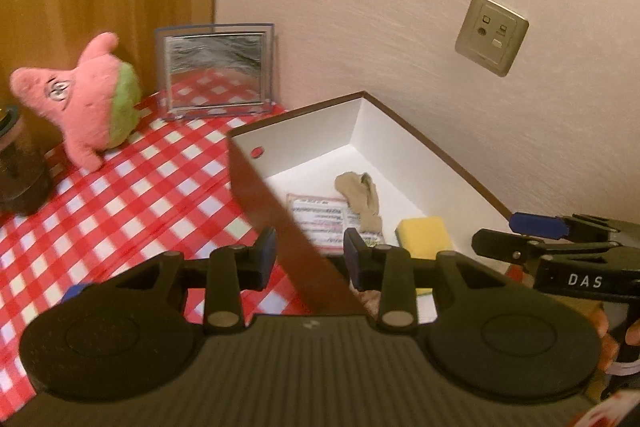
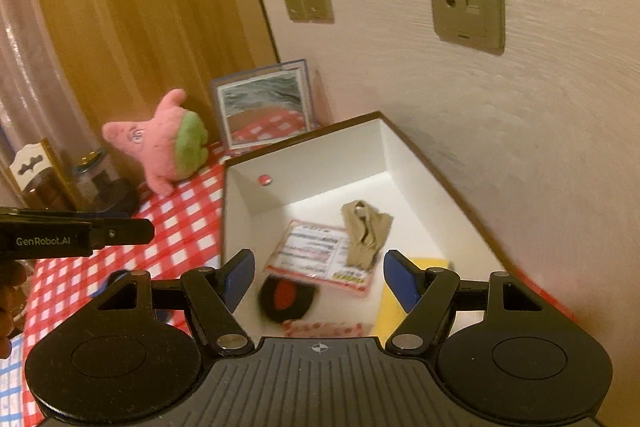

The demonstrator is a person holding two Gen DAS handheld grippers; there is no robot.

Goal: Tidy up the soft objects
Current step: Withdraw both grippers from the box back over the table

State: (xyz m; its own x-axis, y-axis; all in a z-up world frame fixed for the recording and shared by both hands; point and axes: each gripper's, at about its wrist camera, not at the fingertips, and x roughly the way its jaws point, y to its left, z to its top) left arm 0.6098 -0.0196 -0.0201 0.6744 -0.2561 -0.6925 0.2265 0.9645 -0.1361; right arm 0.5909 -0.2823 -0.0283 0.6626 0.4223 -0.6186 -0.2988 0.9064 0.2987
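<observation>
Left gripper (image 1: 310, 253) spread, straddling box (image 1: 256, 187) wall, seemingly untouched; pink plush (image 1: 80, 95) well beyond, left.

The right gripper (image 2: 319, 279) is held wide apart (nothing between its pads) over the white-lined box (image 2: 304, 163), where a beige sock (image 2: 365, 233) is seen.

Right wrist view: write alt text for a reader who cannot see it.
Open tongs hang over an open white-lined box holding a beige sock, a printed packet, a yellow sponge and a blurred round black-and-red item. Beyond, on a red checked tablecloth, stand a pink plush toy and a framed picture; the other tongs show at the left edge.
</observation>
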